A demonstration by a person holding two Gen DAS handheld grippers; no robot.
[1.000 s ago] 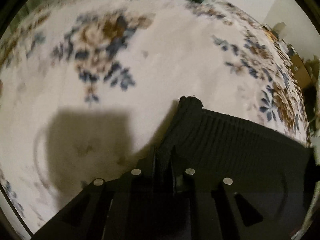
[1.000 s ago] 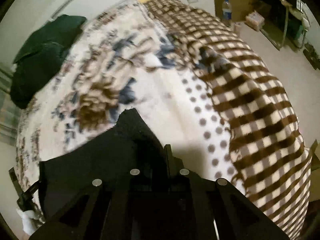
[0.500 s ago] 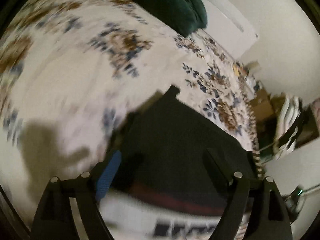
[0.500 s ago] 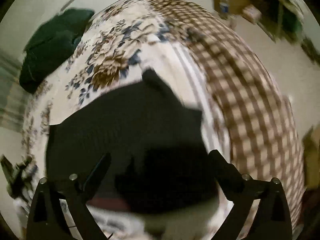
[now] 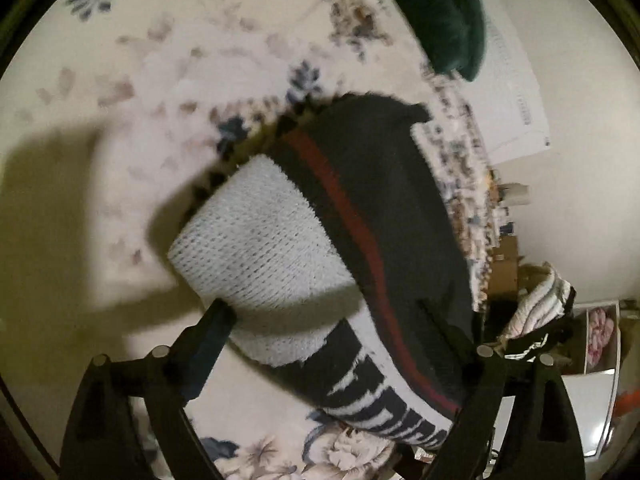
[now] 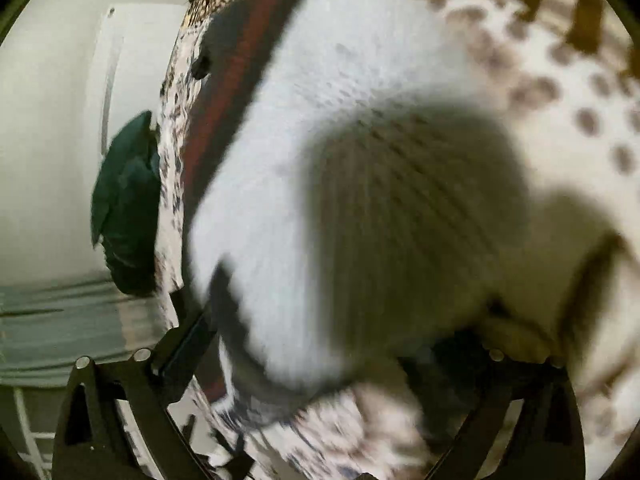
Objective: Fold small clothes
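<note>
Floral bedspread point(image 5: 168, 80), folded knit sock point(image 5: 360, 248) lying diagonally, both tongs point(image 5: 332, 332) point(image 6: 340, 340) apart.

— What can we not make out from the right wrist?
— Most of it: the knit garment point(image 6: 340, 184) is smeared by motion, and its lower part runs into shadow, so we cannot tell where it ends.
— And the right gripper point(image 6: 332, 320)?
— Its right finger is lost in dark blur.
— From the left wrist?
— The black lettering point(image 5: 384, 404) on the garment's band is cut short by the left gripper point(image 5: 332, 320) and unreadable. The green cushion point(image 5: 440, 12) runs off the top edge. The striped pile point(image 5: 540, 304) at the right is too small for us to identify.
</note>
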